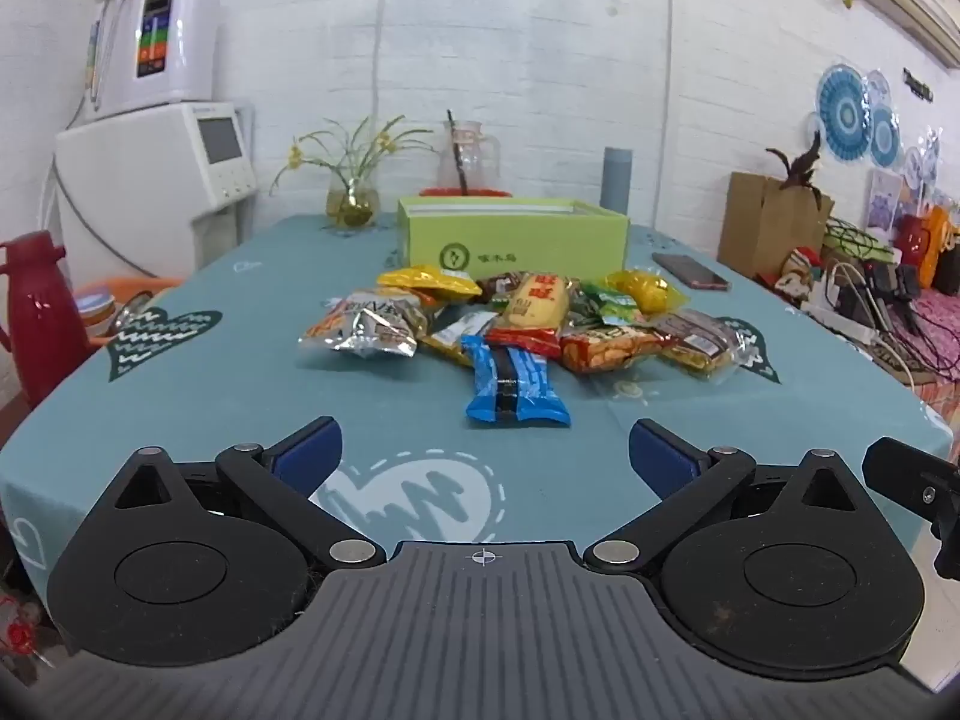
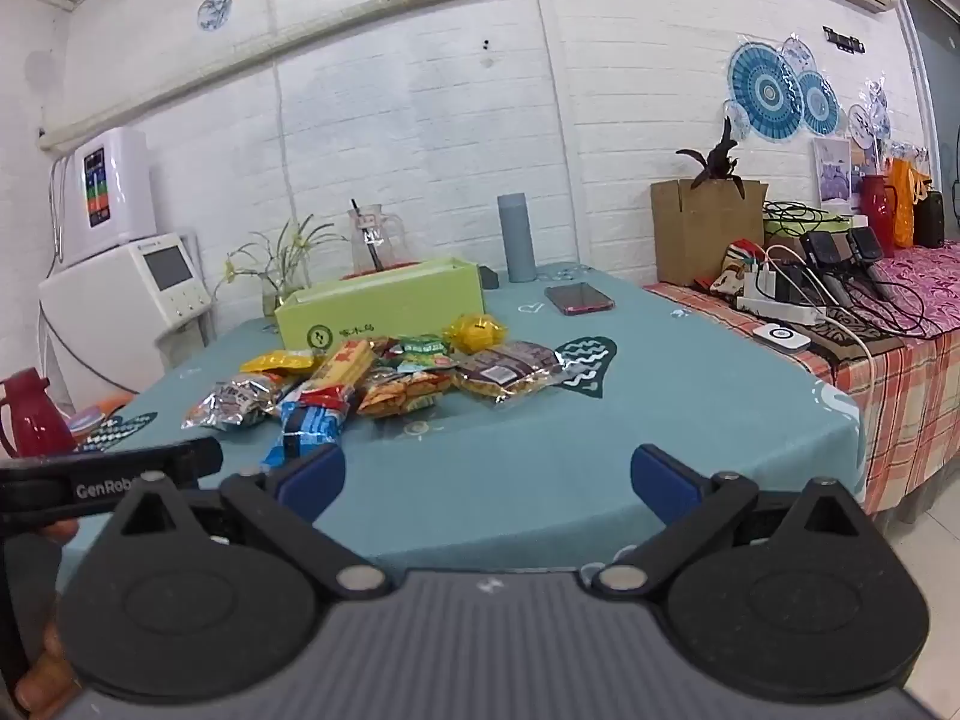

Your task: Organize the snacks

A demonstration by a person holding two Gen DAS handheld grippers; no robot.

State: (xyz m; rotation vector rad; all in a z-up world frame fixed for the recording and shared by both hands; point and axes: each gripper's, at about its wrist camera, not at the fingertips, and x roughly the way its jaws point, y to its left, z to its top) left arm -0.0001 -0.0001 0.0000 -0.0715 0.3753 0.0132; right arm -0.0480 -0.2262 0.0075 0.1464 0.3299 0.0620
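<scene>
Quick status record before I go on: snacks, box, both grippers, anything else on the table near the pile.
snacks: loose pile on the teal tablecloth, none boxed as far as visible
nearest packet: blue wrapper, front of pile
box: green box, open top, behind the pile
left gripper: open, empty, short of the pile
right gripper: open, empty
other: phone lying flat, right of the box

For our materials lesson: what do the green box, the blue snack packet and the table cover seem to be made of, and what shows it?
Green box: likely matte cardboard; flat printed sides, crisp folded edges.
Blue snack packet: glossy plastic film, probably; shiny highlights, crimped ends.
Table cover: looks like printed cloth or coated fabric; it drapes over the edge, dull sheen.
</scene>
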